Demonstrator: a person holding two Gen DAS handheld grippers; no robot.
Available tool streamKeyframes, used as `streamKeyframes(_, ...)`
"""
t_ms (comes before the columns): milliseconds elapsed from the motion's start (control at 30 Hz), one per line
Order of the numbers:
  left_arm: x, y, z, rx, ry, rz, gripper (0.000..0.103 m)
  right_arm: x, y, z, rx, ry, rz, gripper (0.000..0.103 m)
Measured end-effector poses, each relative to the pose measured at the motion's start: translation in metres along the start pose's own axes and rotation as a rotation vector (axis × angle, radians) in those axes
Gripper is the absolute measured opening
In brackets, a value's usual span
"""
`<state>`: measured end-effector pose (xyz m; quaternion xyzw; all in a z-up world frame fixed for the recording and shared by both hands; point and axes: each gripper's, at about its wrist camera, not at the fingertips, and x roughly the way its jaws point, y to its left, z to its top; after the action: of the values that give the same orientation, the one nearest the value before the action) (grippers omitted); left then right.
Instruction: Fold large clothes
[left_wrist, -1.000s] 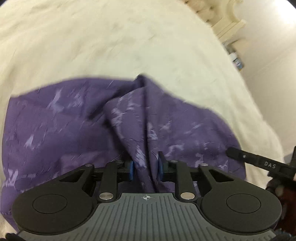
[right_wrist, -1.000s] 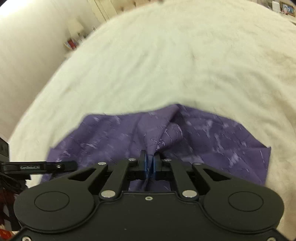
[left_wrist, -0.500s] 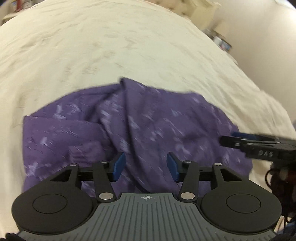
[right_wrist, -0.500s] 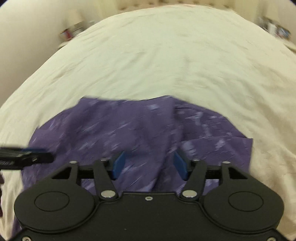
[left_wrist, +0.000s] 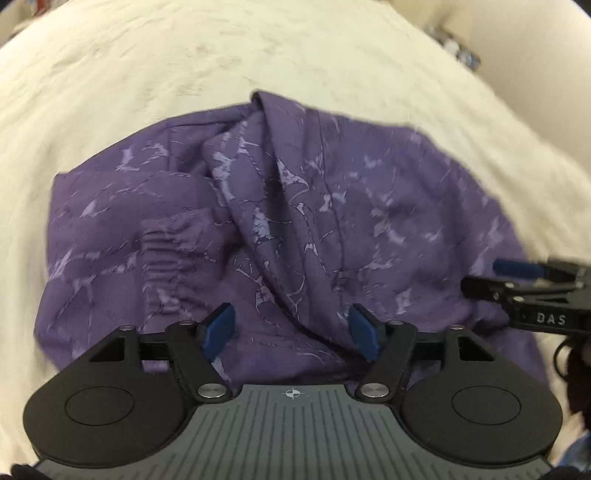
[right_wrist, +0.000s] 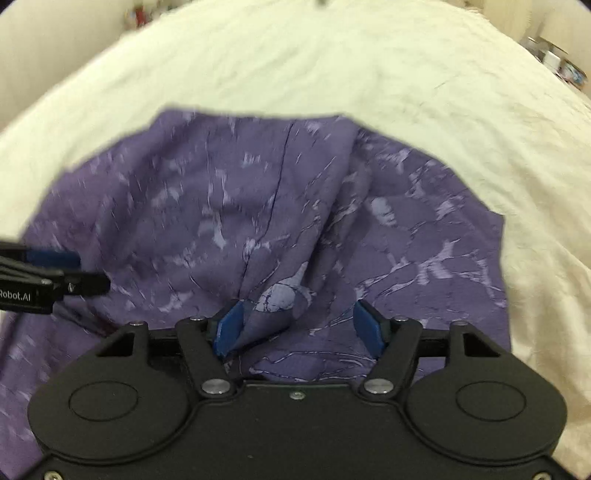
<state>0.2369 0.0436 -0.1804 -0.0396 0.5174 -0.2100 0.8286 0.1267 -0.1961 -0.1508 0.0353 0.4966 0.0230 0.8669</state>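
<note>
A bedroom at home: wide cream-covered bed (right_wrist: 332, 66), cluttered bedside shelf (right_wrist: 561, 62).

A thin, matt purple cloth garment (left_wrist: 332, 206), printed with pale marbled streaks and gathered into an elastic ribbed cuff (left_wrist: 166, 258), is spread on a cream bedcover (right_wrist: 332, 55) of soft, faintly wrinkled fabric. Matt black plastic and smooth blue pads (right_wrist: 231, 326) are seen just above the garment.

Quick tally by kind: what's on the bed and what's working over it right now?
Purple patterned garment: 1
Cream bedspread: 1
Hand-held grippers, jaws opening, pads off the cloth: 2, left hand-held gripper and right hand-held gripper
Total: 4
</note>
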Motion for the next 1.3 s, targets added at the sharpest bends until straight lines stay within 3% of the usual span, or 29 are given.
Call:
streamKeyframes(133,-0.031,0.014,-0.02,-0.071,-0.048,-0.027,0.097,-0.033,-0.024,-0.012,0.073,-0.055,0.052,0.091)
streamKeyframes(300,-0.062,0.023,-0.052,-0.099,-0.053,0.04,0.098,-0.056,-0.049,-0.05,0.123,-0.039,0.079,0.101)
streamKeyframes(567,-0.093,0.037,-0.121,-0.133,0.005,0.162,0.099,-0.087,-0.078,-0.123,0.11,0.037,0.099,0.102)
streamKeyframes(800,-0.105,0.039,-0.173,-0.196,0.044,0.208,0.099,-0.102,-0.098,-0.175,0.108,0.1,0.148,0.102)
streamKeyframes(1067,-0.108,0.042,-0.204,-0.112,0.083,0.172,0.103,-0.116,-0.096,-0.22,0.156,0.14,0.203,0.102)
streamKeyframes(1300,-0.11,0.045,-0.225,-0.041,0.072,0.121,0.103,-0.118,-0.081,-0.254,0.207,0.181,0.18,0.102)
